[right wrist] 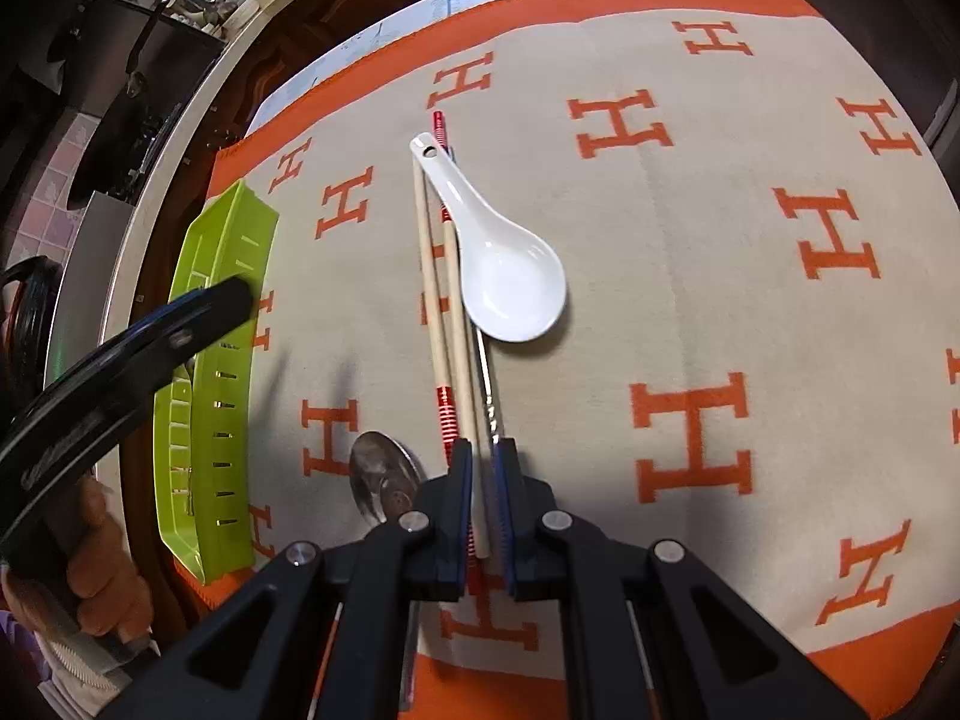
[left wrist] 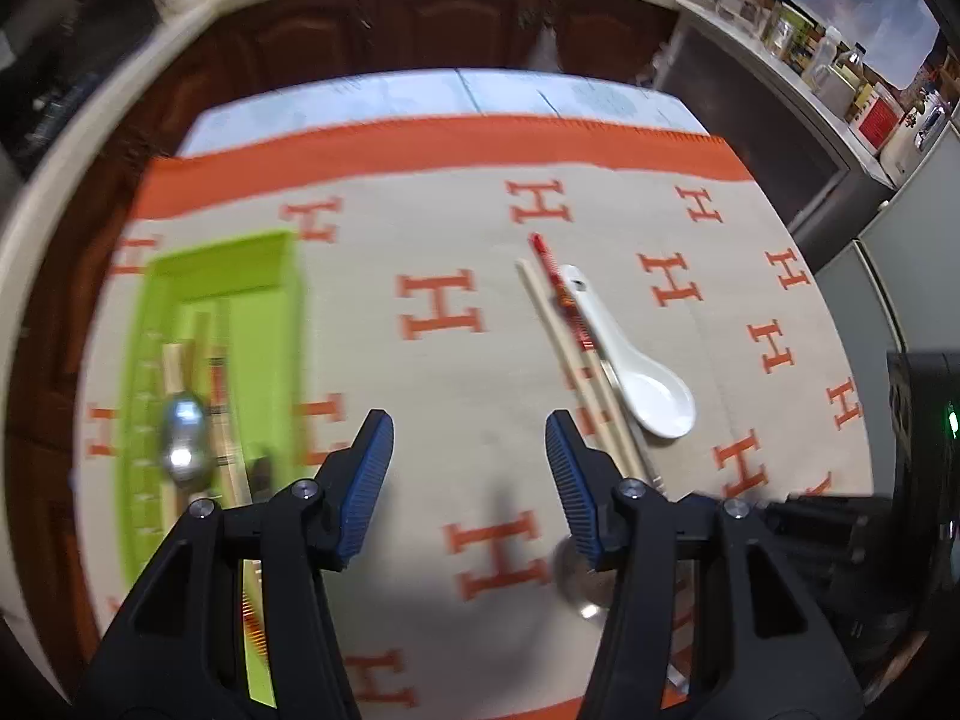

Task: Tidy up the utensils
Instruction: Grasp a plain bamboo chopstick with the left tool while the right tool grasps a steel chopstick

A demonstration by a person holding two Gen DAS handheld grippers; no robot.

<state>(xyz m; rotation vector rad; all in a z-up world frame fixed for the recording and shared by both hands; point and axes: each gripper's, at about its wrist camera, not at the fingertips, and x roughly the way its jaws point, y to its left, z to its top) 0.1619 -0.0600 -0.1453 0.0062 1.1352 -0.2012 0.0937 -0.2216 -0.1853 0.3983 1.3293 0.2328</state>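
The right gripper [right wrist: 482, 480] has its jaws pinched on a wooden chopstick [right wrist: 461, 354] that lies on the orange-and-beige cloth [right wrist: 690, 300] covering the table. Just beside it lie a second wooden chopstick [right wrist: 427, 276], a red-banded chopstick [right wrist: 443, 414], a thin metal utensil [right wrist: 486, 378] and a white ceramic soup spoon [right wrist: 510, 276], whose handle crosses the chopsticks. A metal spoon [right wrist: 381, 474] rests near the jaws. The left gripper [left wrist: 468, 468] hangs with jaws spread wide and empty. The green utensil tray [left wrist: 264, 324] at the left already holds a metal spoon [left wrist: 183, 444] and chopsticks [left wrist: 201, 342].
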